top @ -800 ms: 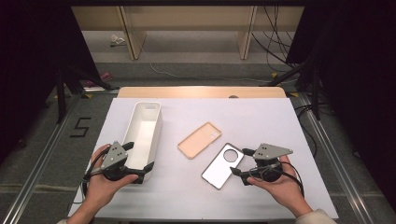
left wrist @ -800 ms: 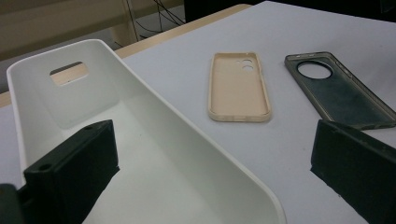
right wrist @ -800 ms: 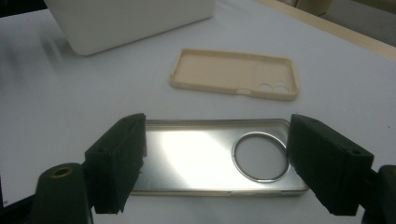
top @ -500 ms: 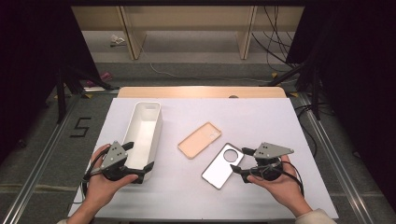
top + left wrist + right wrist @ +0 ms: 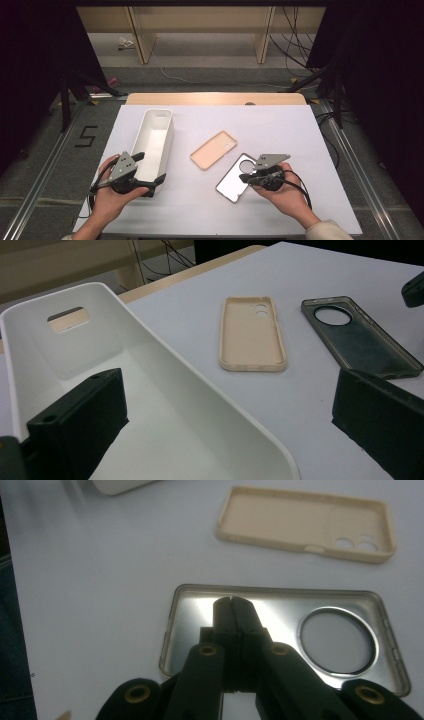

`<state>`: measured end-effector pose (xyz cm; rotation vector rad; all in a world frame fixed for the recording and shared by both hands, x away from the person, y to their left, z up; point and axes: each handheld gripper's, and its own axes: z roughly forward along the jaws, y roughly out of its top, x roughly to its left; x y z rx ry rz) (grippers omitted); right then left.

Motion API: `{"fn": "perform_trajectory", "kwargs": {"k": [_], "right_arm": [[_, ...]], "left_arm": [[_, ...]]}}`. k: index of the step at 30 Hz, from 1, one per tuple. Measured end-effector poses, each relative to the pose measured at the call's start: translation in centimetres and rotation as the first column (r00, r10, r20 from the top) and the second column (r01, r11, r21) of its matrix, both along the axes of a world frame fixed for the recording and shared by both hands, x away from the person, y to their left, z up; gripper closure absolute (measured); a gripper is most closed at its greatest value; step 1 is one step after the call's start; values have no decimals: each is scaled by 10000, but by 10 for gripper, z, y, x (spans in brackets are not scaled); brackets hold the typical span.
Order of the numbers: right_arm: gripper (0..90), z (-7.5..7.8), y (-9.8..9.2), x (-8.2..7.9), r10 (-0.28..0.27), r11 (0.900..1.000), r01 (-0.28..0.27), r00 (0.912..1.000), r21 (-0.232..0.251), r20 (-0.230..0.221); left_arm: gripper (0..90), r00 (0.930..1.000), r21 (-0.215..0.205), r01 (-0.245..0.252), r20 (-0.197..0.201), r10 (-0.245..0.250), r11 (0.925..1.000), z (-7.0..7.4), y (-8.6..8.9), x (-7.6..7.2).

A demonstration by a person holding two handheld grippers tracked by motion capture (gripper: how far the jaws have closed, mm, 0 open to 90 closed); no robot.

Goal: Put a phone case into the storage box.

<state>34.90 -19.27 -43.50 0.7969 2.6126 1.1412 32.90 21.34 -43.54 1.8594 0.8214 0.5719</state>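
White worktop (image 5: 300, 130), matt and smooth, with a pale wooden strip along the far edge. On its left, a long white plastic bin (image 5: 156, 137): rounded corners, glossy inner walls, an oblong handle slot in the far end wall, nothing inside. Near the middle, a tan phone case (image 5: 213, 149), soft-looking and matt, lying open side up, with two small round lens holes close to one end. Just beside it toward the right hand, apart from it, a grey translucent phone case (image 5: 231, 182) with a shiny inner face, a raised rim and one large round camera opening, also open side up. Left tongs (image 5: 141, 174) spread wide at the near end of the bin, one black blocky jaw inside it and the other outside over the bare worktop, gripping nothing. Right tongs (image 5: 233, 601) shut tight, jaws pressed together with nothing between them, tips over the grey case's inner face near its plain end; contact with it impossible to tell.
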Motion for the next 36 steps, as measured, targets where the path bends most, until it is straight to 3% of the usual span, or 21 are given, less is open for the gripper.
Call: {"fn": "perform_trajectory", "kwargs": {"k": [5,10,25,36], "right_arm": [[900,-5,11,5,-81,9980,33,9971,-626,-762],[900,-14,19,7,-237,9889,26,9898,-1484,-1405],[900,-26,27,13,-424,9706,-100,9764,-2405,-2117],[900,-24,22,13,-669,9581,-12,9714,-2865,-2278]], "left_arm": [[8,10000,48,14,30,-14,10000,0,0,0],[10,10000,41,20,-3,-20,10000,0,0,0],[10,10000,67,51,-12,-51,10000,0,-1,0],[10,10000,21,84,-12,-84,10000,0,-1,0]]}}
